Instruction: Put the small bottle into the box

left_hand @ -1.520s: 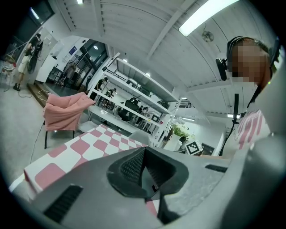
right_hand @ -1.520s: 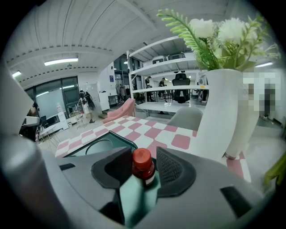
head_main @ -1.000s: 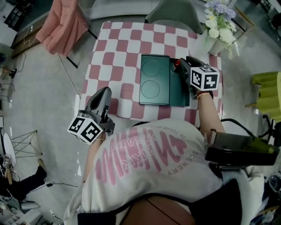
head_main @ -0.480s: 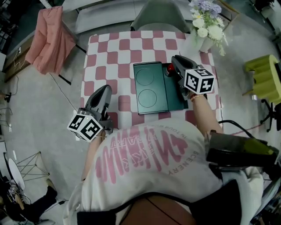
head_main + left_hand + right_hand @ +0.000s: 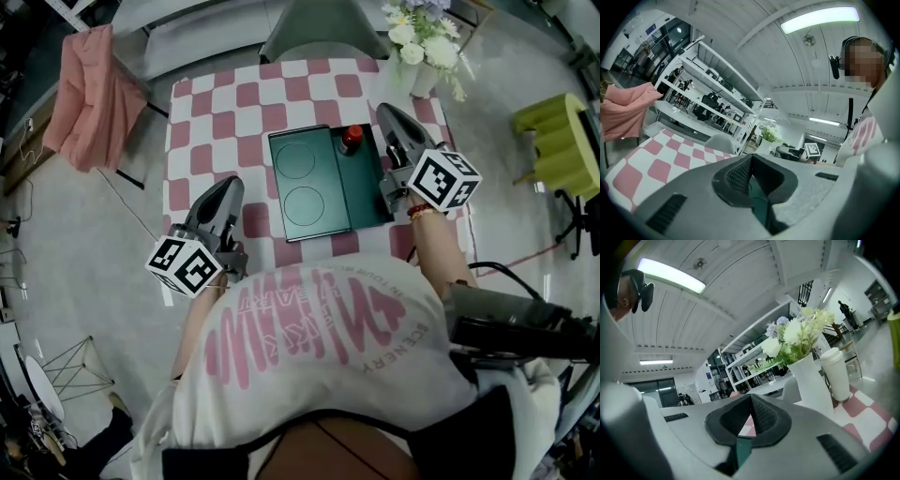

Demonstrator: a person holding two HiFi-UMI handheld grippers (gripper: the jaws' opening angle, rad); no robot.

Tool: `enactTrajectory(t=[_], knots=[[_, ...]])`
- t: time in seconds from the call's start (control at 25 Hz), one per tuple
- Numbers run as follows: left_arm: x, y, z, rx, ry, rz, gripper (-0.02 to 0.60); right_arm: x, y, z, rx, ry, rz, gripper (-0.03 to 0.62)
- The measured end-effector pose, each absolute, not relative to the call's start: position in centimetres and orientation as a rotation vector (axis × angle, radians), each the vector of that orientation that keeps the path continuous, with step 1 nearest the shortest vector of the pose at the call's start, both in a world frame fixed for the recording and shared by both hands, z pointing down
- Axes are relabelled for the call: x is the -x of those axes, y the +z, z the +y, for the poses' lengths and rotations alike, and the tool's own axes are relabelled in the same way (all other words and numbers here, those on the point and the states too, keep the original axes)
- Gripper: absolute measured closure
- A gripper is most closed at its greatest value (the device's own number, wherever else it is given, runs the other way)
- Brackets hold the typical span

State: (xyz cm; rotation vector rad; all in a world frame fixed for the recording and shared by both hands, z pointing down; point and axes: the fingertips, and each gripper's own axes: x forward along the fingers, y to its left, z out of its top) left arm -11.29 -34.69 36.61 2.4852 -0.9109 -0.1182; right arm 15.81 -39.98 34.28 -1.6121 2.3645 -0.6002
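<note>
The small bottle (image 5: 352, 139), dark with a red cap, stands upright in the far end of the right half of the dark green box (image 5: 367, 187); the box's left half shows two round rings. My right gripper (image 5: 383, 112) lies just right of the bottle, apart from it, jaws shut and empty; in the right gripper view its gripper (image 5: 751, 398) shows the pads together. My left gripper (image 5: 228, 185) rests over the table's near left corner, left of the box, jaws shut with nothing held, as the left gripper view (image 5: 751, 157) also shows.
The table (image 5: 216, 112) has a pink-and-white checked cloth. A white vase of flowers (image 5: 417, 56) stands at its far right corner, next to a white cup (image 5: 836, 373). A grey chair (image 5: 314, 33) is behind, a pink cloth (image 5: 89, 94) at left, a yellow-green seat (image 5: 553, 141) at right.
My right gripper has come off the bottle and moved slightly right, leaving the bottle standing free in the box. The left gripper has stayed in place.
</note>
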Motion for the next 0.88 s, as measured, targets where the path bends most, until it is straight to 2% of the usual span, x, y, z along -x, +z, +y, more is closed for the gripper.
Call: enactTrajectory(t=[0.64,0.88], knots=[[5.5,34.1,-27.4,-2.498,-0.217,-0.942,0.574,-20.1,30.6,-28.6,1.524,-0.502,2.361,0.588],[3.4,34.4,-22.6,-2.473,-0.250,-0.945,0.574,-21.3,31.7,-23.9,1.546,-0.495,2.425,0.588]])
